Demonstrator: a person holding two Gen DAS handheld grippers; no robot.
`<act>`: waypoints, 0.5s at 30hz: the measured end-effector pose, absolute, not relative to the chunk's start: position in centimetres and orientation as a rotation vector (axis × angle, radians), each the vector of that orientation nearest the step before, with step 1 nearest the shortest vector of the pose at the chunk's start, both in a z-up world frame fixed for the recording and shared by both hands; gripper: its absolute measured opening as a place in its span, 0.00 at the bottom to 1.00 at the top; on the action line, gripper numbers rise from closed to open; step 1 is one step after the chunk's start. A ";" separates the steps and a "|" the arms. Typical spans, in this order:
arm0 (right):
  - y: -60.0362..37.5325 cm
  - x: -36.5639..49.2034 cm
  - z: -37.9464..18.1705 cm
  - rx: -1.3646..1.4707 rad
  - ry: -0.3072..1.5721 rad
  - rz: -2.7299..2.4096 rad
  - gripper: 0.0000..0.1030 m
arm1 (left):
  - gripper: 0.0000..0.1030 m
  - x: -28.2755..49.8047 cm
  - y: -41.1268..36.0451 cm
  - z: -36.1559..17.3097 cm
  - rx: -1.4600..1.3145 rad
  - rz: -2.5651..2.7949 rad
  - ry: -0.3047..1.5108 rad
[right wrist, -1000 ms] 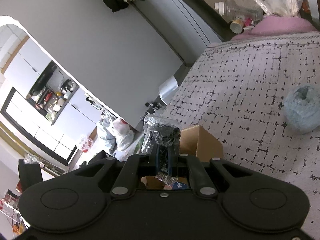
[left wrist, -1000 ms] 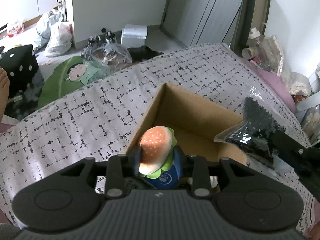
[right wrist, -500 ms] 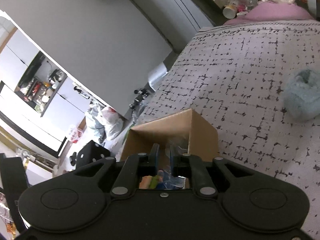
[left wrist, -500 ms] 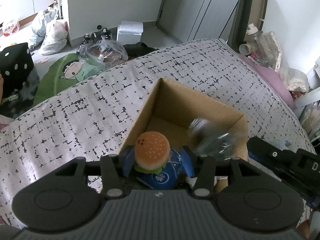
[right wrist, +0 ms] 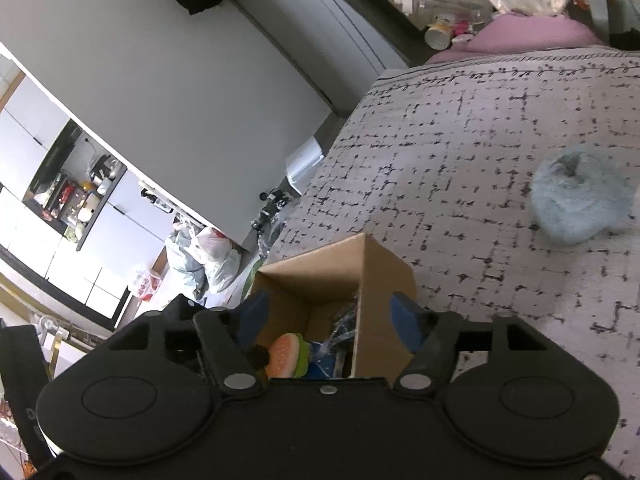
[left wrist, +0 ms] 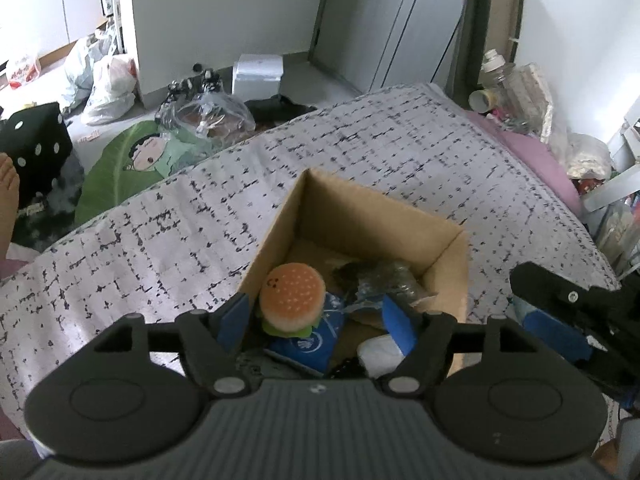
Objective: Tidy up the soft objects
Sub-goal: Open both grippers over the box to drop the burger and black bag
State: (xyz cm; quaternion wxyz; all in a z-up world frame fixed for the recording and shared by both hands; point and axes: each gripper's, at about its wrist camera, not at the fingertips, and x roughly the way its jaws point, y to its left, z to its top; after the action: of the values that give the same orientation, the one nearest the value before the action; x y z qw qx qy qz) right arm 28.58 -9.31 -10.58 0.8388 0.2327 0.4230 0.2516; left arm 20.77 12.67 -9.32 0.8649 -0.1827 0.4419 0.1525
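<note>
Cardboard fills the middle of your left wrist view: an open box (left wrist: 376, 216) stands on the bed's grey cover with its black broken-grid print (left wrist: 160, 232). Your left gripper (left wrist: 316, 318) hangs over the box's near end, and its jaws have just been opening; the blue pads (left wrist: 233, 316) stand well apart with nothing pressed between them. Between and beyond the pads, inside the box, the burger plush (left wrist: 292, 294) rests on a blue packet (left wrist: 316, 338). Just beside it, toward the far right corner, lies a clear plastic bag of something dark (left wrist: 380, 278); the contents are too blurred to name. A white soft item (left wrist: 380, 354) shows at the box's near right edge. At the right border your other tool's black finger with its blue pad (left wrist: 554, 330) reaches in beside the box, outside its right wall.

From your right wrist view, the right gripper (right wrist: 332, 320) is likewise spread, its jaws having just been opening, and they hold nothing. The same box (right wrist: 384, 280) sits straight ahead of the fingers, one corner pointing at you. Down inside you can pick out the burger plush (right wrist: 286, 354) lying on its side and crinkled clear plastic (right wrist: 344, 328) against the inner wall. A pale blue fluffy ball (right wrist: 580, 210) lies alone on the bed cover (right wrist: 460, 152), well apart from the box on the right.
</note>
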 end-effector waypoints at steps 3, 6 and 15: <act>-10.3 28.5 -10.2 0.485 0.891 0.513 0.73 | 0.76 20.6 11.9 -8.2 -0.372 0.311 0.908; -11.2 28.8 -9.7 0.475 0.894 0.483 0.75 | 0.79 20.6 11.1 -7.4 -0.357 0.307 0.900; -15.7 29.8 -6.5 0.522 0.873 0.411 0.84 | 0.81 21.6 9.3 -4.6 -0.356 0.286 0.861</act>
State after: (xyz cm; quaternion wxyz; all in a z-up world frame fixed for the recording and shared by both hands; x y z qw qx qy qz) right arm 29.80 -15.70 -6.53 0.8533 0.2481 0.4149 0.1953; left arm 21.58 9.30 -4.55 0.8837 -0.1711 0.4136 0.1373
